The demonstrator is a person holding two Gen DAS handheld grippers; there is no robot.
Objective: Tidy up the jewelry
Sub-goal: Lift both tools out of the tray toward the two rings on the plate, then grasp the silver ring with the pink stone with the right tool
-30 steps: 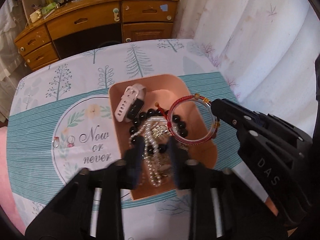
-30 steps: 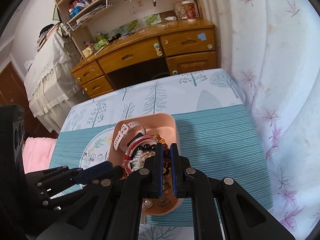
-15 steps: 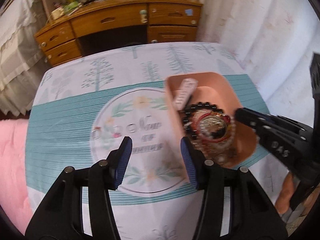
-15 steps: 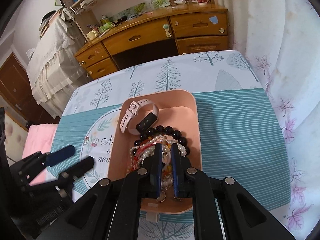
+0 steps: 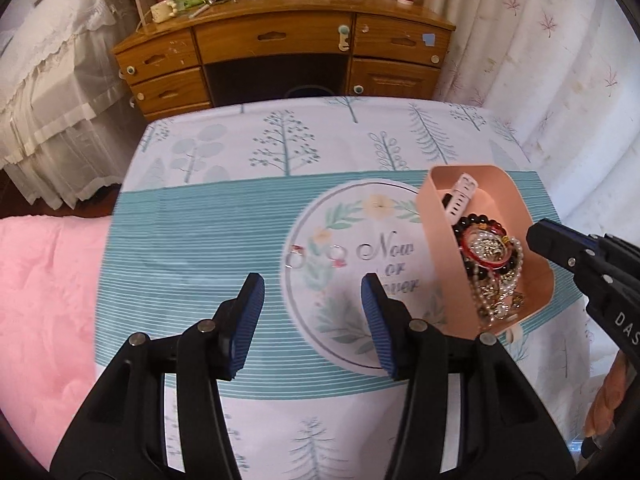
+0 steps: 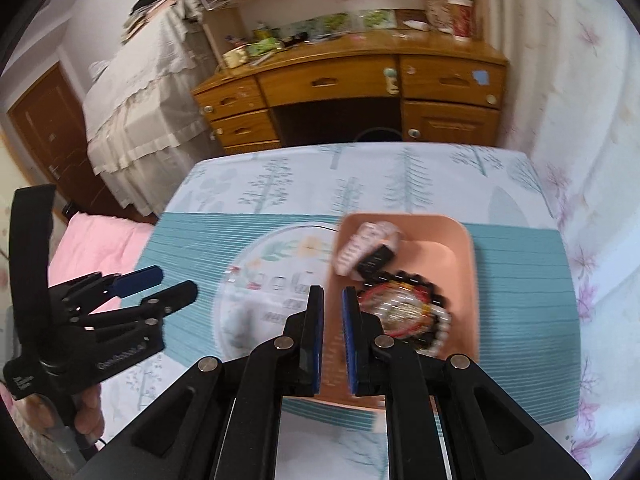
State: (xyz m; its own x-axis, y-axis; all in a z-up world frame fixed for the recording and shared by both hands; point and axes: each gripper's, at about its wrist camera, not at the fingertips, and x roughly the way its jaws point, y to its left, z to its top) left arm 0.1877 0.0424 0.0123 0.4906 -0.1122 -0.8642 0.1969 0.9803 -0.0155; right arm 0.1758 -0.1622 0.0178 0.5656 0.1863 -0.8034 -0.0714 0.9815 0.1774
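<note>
My left gripper [image 5: 312, 286] hangs open over the tablecloth with nothing between its pads. Just beyond its tips two small rings [image 5: 295, 259] [image 5: 337, 254] lie on the printed round motif. To the right stands a pink tray [image 5: 434, 236] holding a white watch [image 5: 460, 196], a red bangle [image 5: 464, 246] and a heap of black beads and pearls [image 5: 496, 292]. My right gripper [image 6: 332, 298] is shut and empty, hovering over the left rim of the tray [image 6: 468, 240]. From the right wrist view the left gripper [image 6: 174, 282] shows at far left, open.
The cloth-covered table [image 5: 240, 220] ends at a near edge below the grippers. A pink blanket [image 5: 44, 280] lies to the left, a wooden desk [image 5: 280, 40] stands behind the table, and a curtain [image 5: 560, 80] hangs on the right.
My left gripper swung left from above the tray to the rings and its jaws widened. The red bangle, tilted up before, now lies flat on the heap. The right gripper drew leftward.
</note>
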